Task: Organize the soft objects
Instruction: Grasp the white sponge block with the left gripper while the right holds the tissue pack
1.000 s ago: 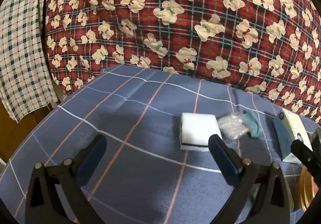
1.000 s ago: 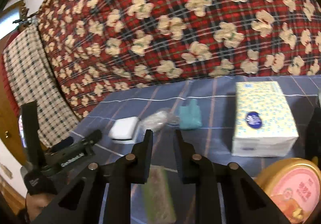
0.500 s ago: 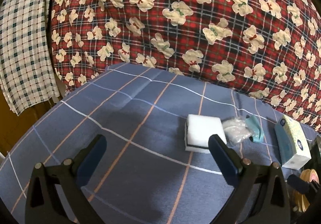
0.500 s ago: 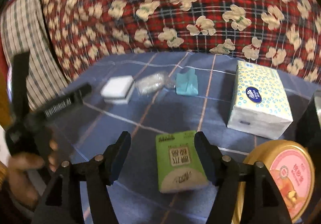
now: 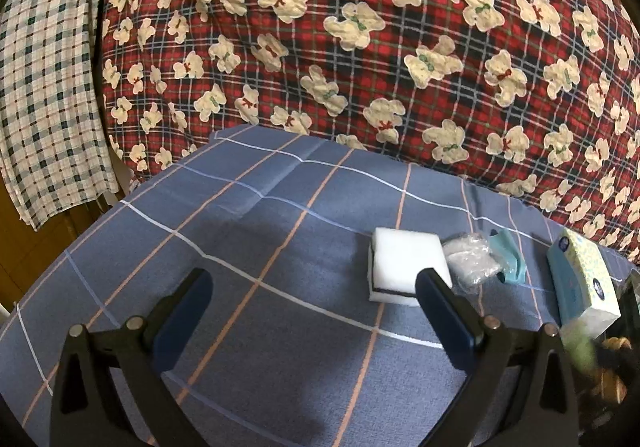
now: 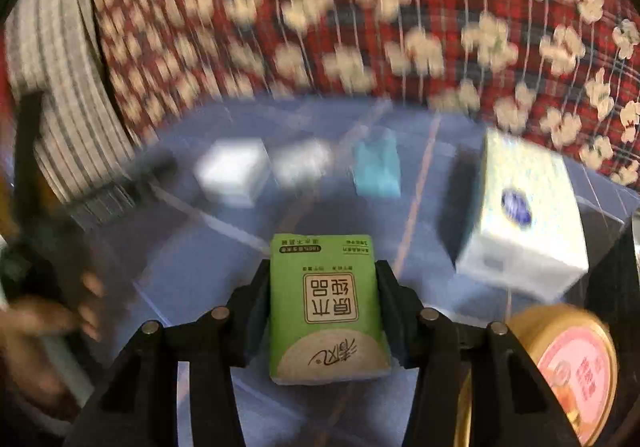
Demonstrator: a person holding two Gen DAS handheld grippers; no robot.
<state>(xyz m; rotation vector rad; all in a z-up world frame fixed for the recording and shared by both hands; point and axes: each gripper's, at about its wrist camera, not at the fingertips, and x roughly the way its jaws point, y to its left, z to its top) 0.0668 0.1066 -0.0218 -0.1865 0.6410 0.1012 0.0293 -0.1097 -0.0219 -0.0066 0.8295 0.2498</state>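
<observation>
My right gripper [image 6: 322, 275] has a green tissue pack [image 6: 324, 299] between its fingers. Its jaws are closing, and both pads press the pack's long sides. This view is blurred except for the pack. Further back on the blue checked sheet [image 5: 240, 247] lie a white sponge [image 5: 408, 267] [image 6: 232, 175], a crumpled clear plastic bag [image 5: 470, 261] [image 6: 302, 167] and a teal cloth [image 5: 510, 259] [image 6: 378, 167] in a row. A yellow-and-blue tissue box [image 5: 580, 279] [image 6: 524, 215] stands to their right. My left gripper [image 5: 314, 283] hangs open over bare sheet, left of the sponge.
A red plaid quilt with bear prints [image 5: 360, 27] rises behind the sheet. A checked cloth [image 5: 44, 67] hangs at the left. A round gold-rimmed tin [image 6: 568, 367] sits at the near right by the right gripper. A person's hand [image 6: 40, 319] shows at the left edge.
My right gripper went from shut to wide open around the green tissue pack, then narrowed onto it, tilting down. The left gripper stayed open and in place.
</observation>
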